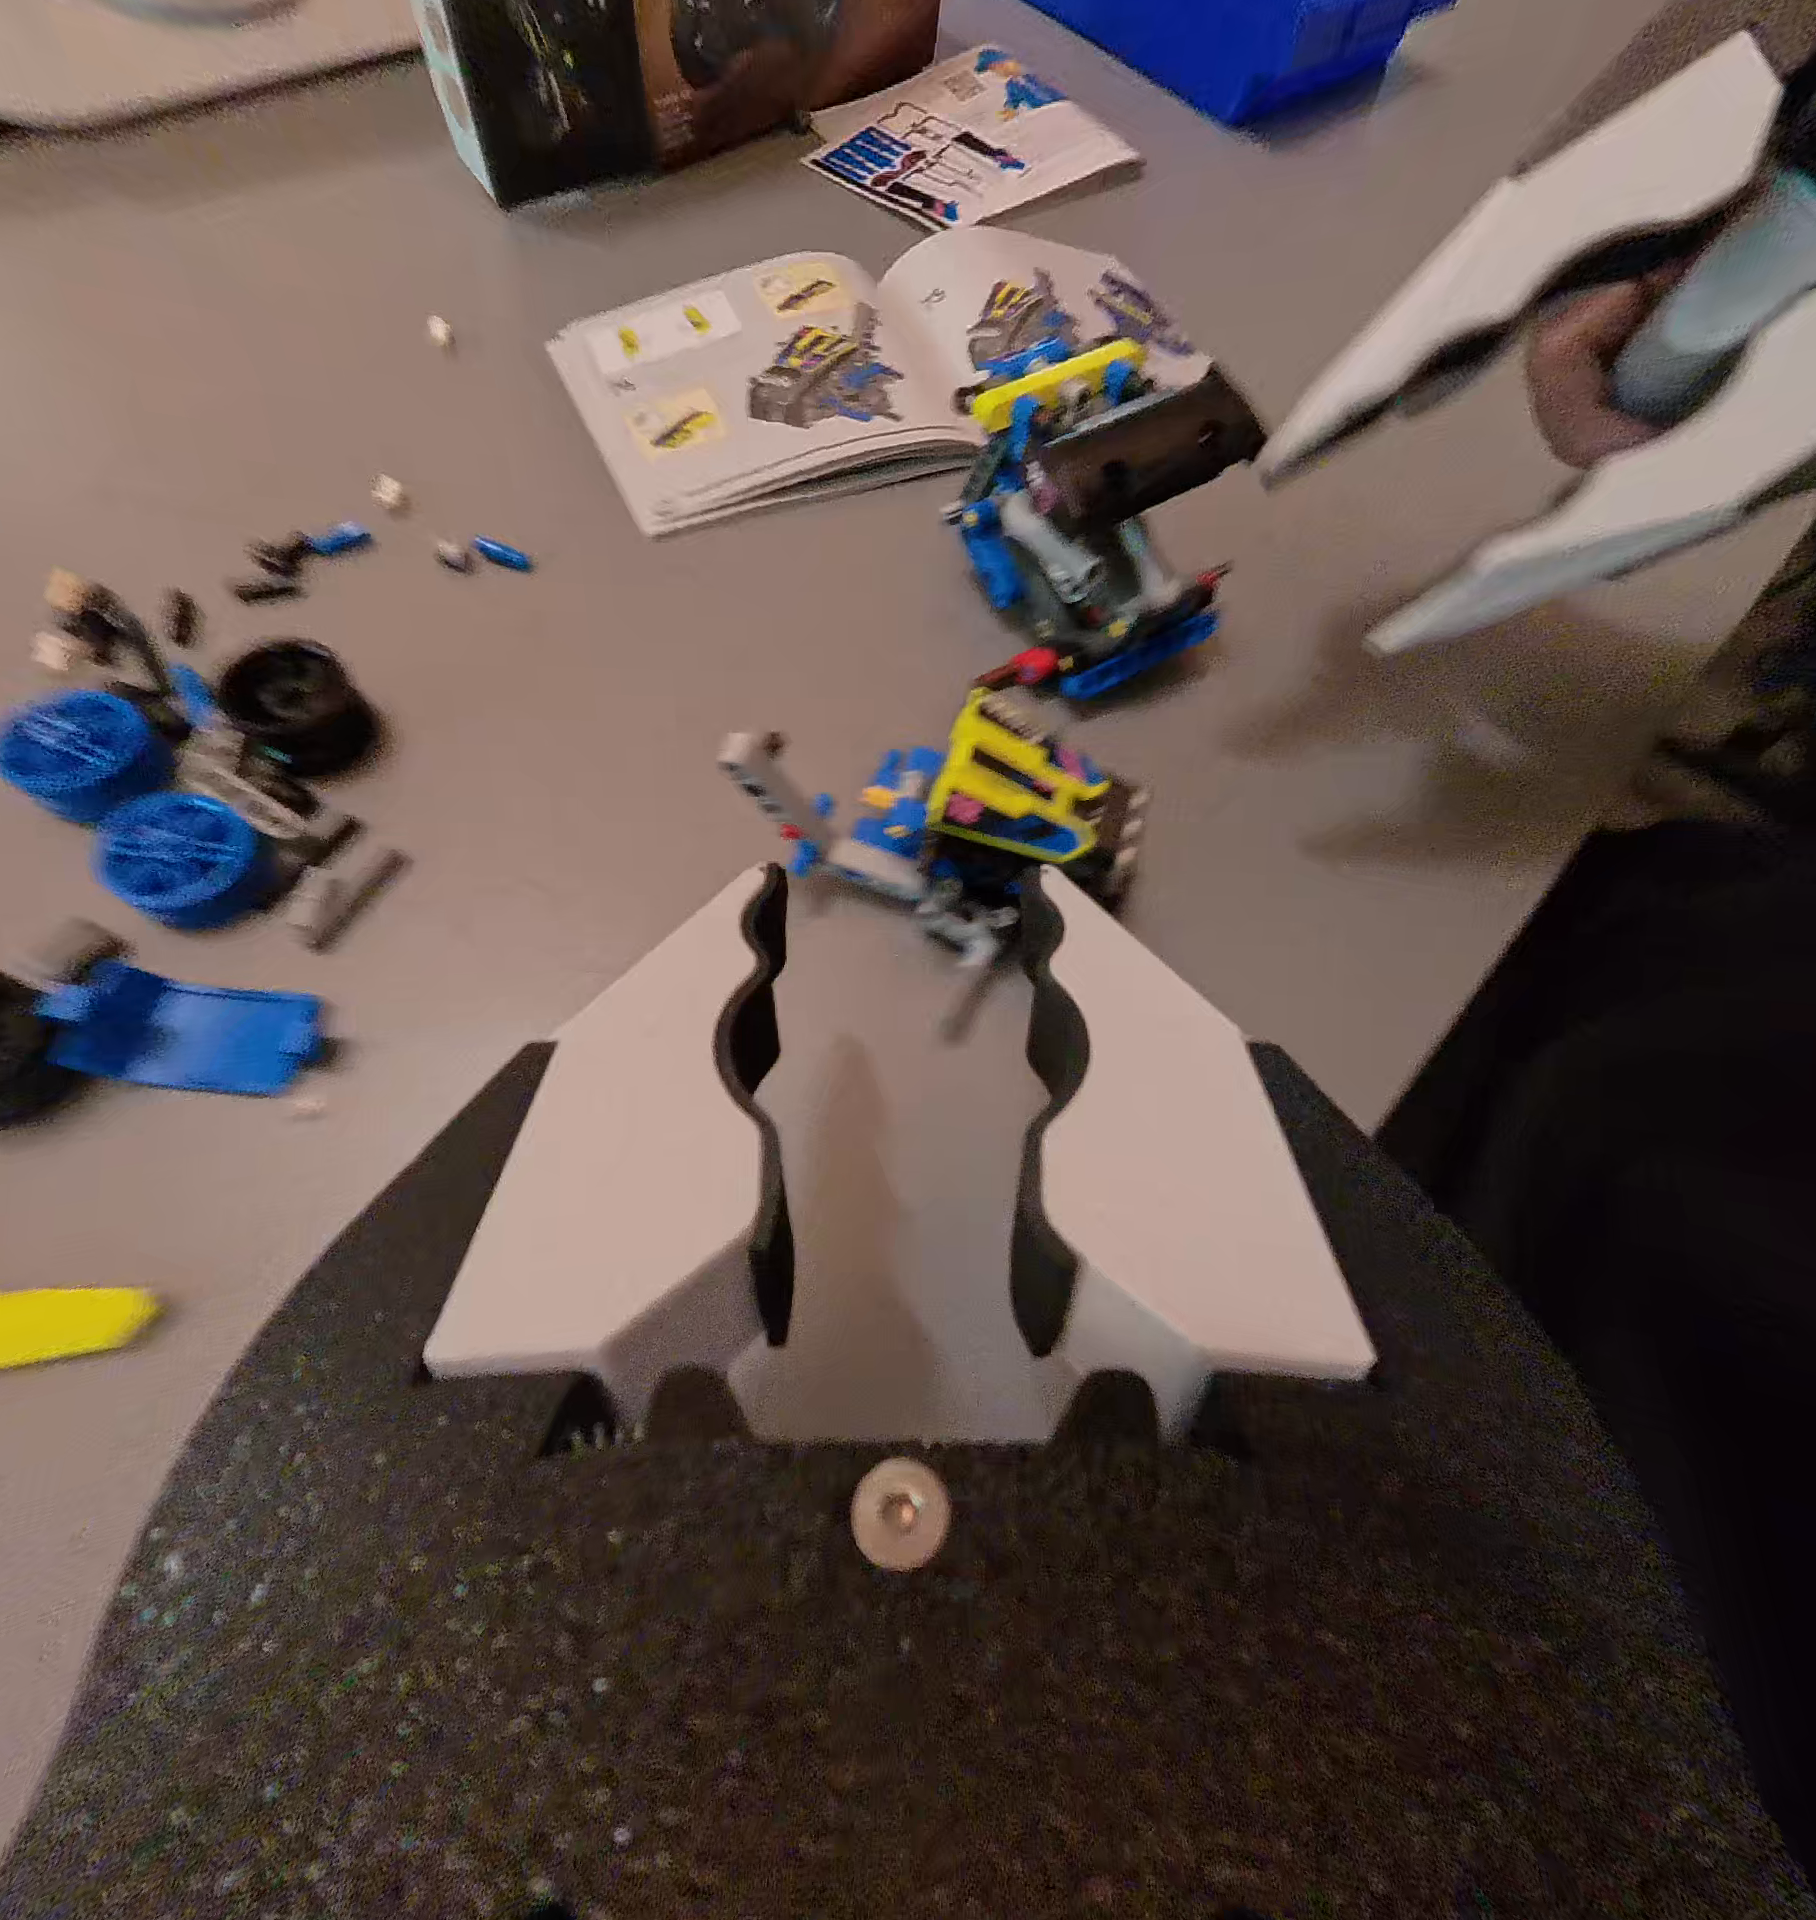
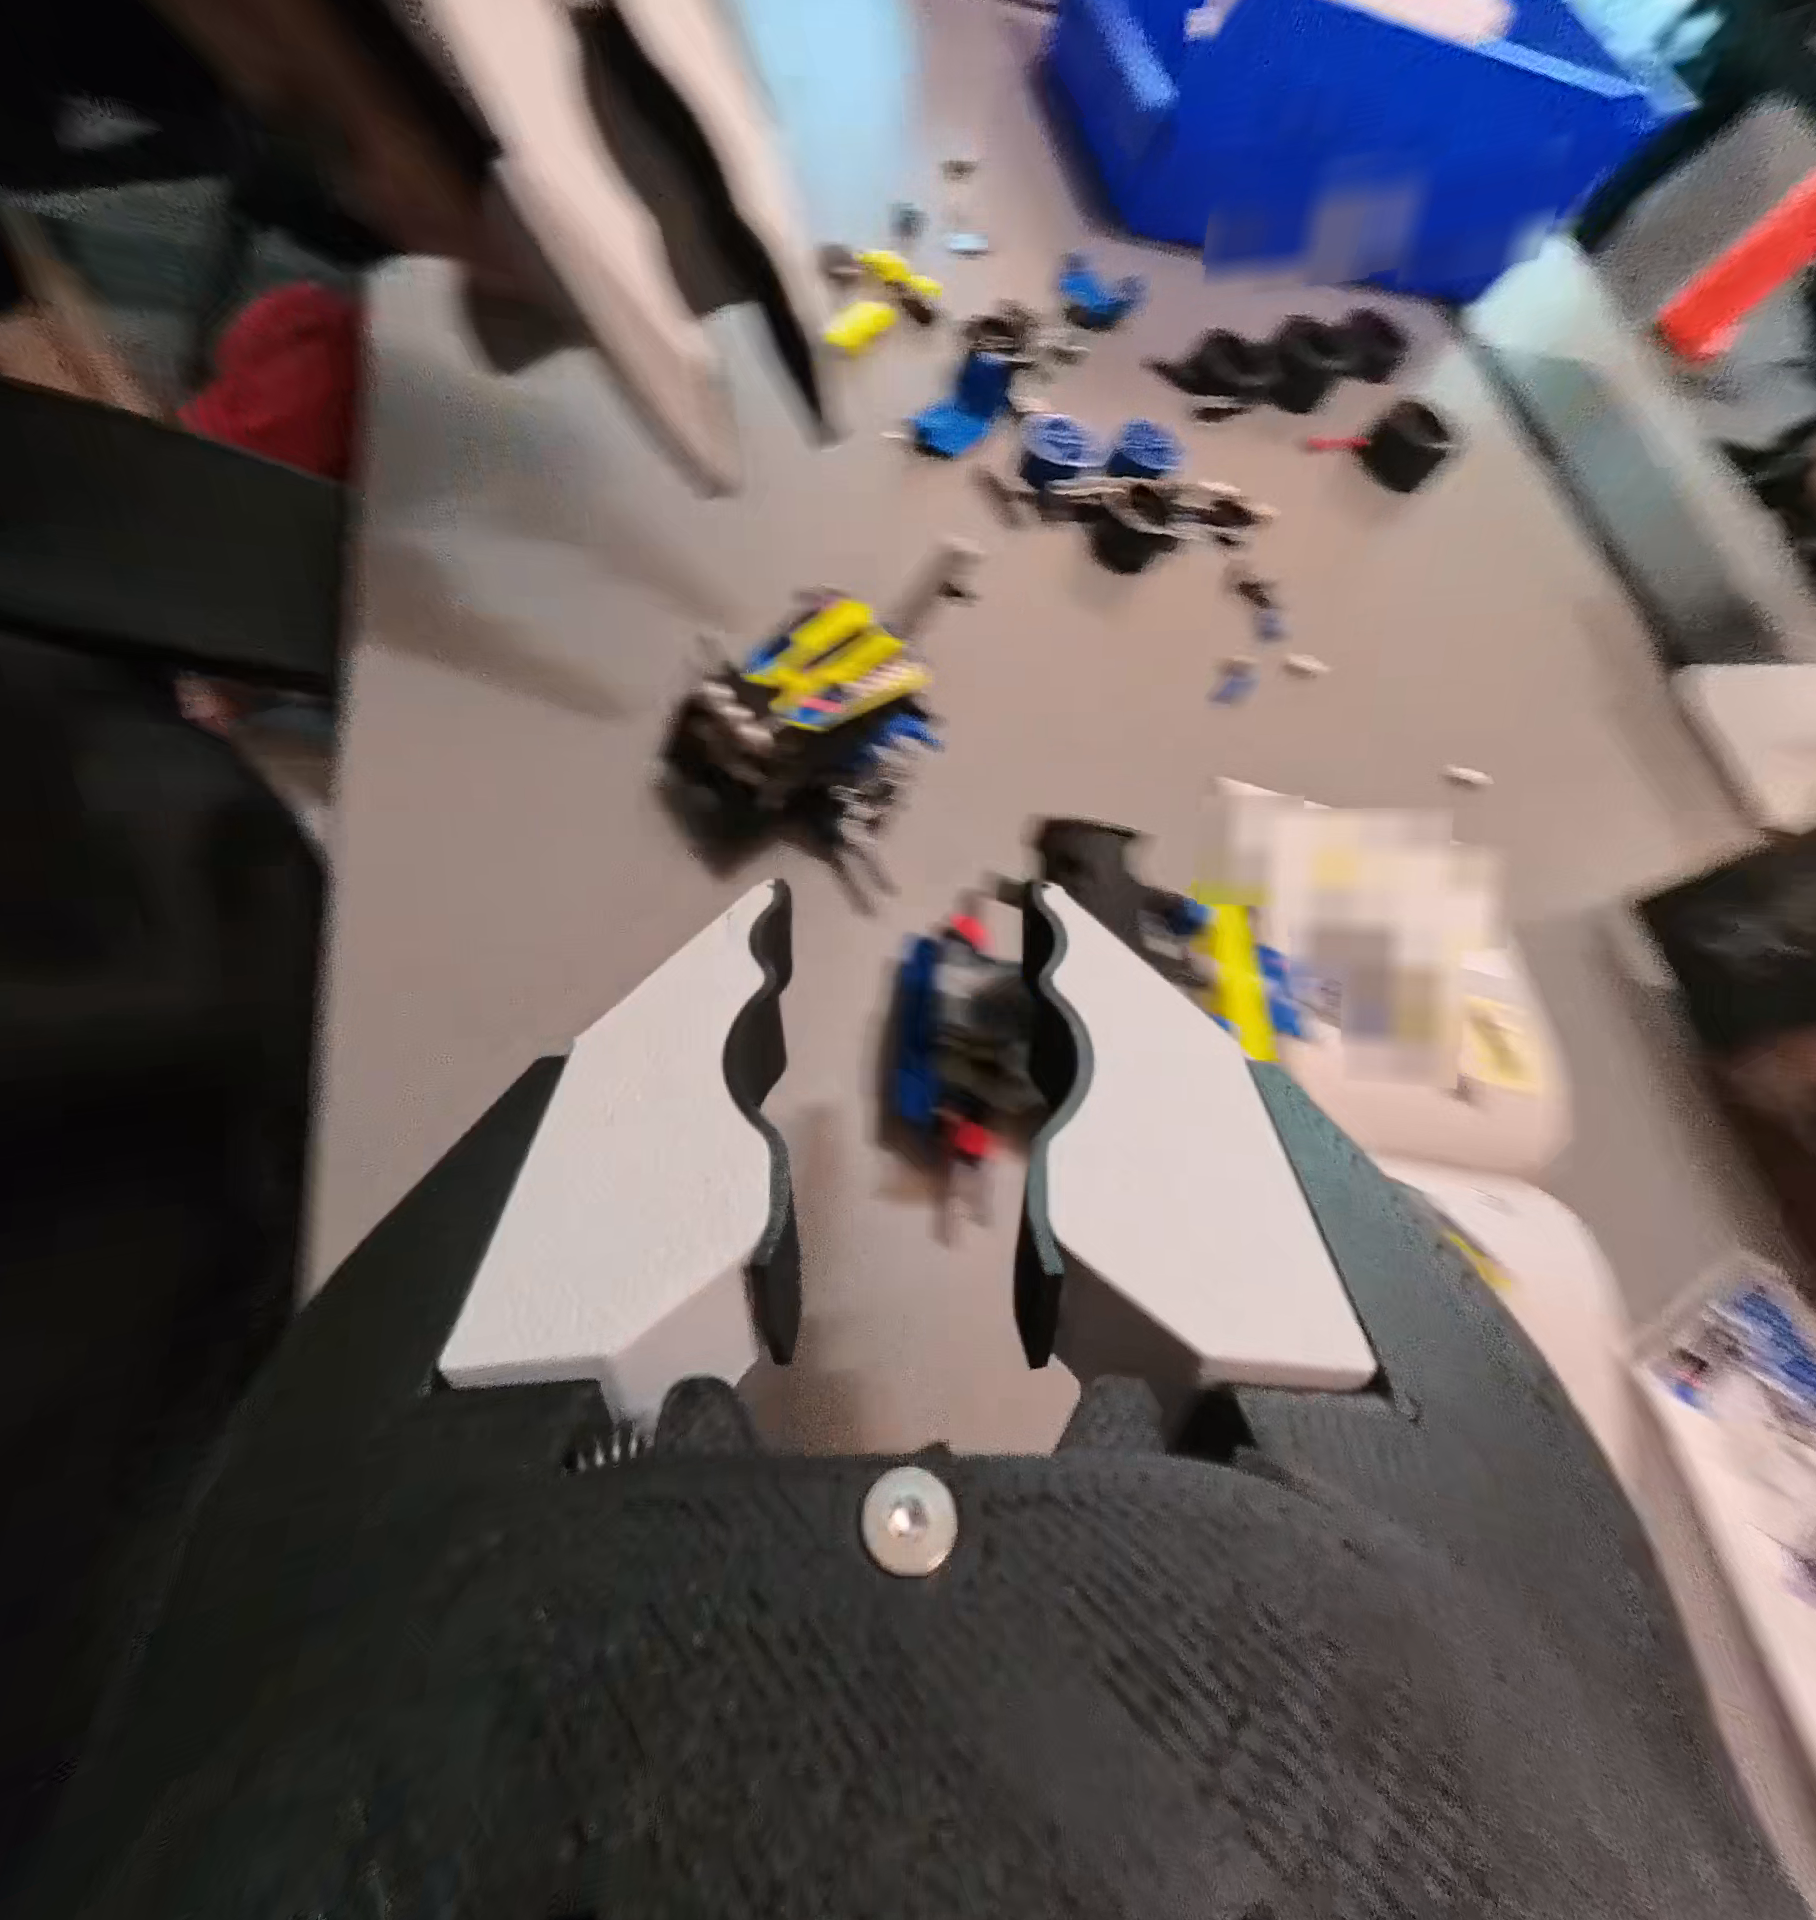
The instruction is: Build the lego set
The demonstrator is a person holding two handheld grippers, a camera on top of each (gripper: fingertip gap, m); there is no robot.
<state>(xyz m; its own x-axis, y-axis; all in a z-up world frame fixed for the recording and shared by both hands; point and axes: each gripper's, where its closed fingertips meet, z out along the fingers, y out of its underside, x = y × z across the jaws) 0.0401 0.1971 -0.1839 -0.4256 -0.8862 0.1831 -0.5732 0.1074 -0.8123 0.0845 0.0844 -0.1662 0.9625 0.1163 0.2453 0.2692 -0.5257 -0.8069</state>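
A grey table [image 1: 675, 665] under dim indoor light, dark floor [image 1: 1662, 1143] beside it.

2 part-built brick models [image 1: 997, 821] [image 1: 1091, 520] lie on grey table [image 1: 571, 675].

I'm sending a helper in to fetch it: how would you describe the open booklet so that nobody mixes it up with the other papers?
On the grey table, behind the two half-built brick models, lies the open booklet, spread flat. A blue, yellow and black model stands against its right page. Unlike the small leaflet farther back, it is thick and lies open.
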